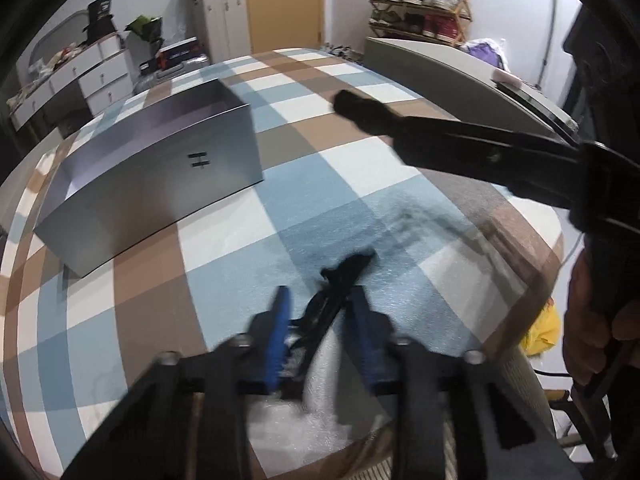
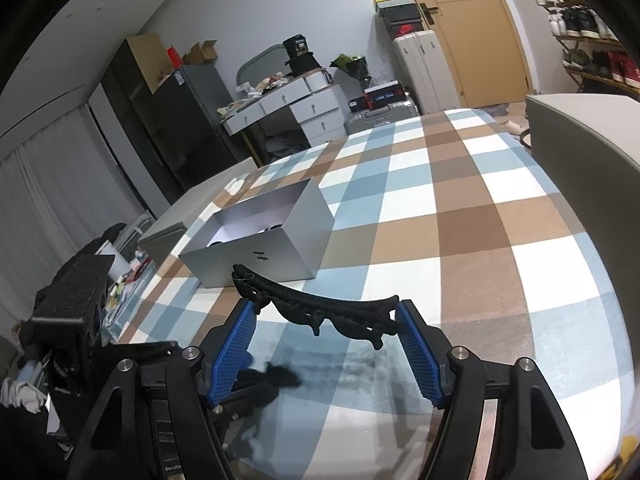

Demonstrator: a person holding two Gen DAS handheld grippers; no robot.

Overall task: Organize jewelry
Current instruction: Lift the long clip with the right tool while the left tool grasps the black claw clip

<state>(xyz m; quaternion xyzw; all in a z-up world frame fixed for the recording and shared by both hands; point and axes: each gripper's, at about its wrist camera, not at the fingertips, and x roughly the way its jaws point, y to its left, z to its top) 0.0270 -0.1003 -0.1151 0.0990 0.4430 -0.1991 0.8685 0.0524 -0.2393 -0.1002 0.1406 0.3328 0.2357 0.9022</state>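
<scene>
A grey open box (image 1: 152,176) stands on the checked cloth; it also shows in the right wrist view (image 2: 260,236) with small dark items inside. My right gripper (image 2: 326,312) holds a long black ornate piece (image 2: 316,306) between its blue pads (image 2: 418,344), above the cloth, in front of the box. In the left wrist view the right gripper (image 1: 352,106) reaches in from the right, high above the cloth. My left gripper (image 1: 322,300) is shut on a black piece (image 1: 340,280) with a white foam sheet (image 1: 320,368) under it.
The bed with the checked cloth (image 2: 460,216) fills both views. A grey lid or board (image 2: 584,148) lies at the right edge. A white drawer desk (image 2: 296,112), suitcases (image 2: 424,68), a door and a shoe rack (image 1: 420,4) stand beyond.
</scene>
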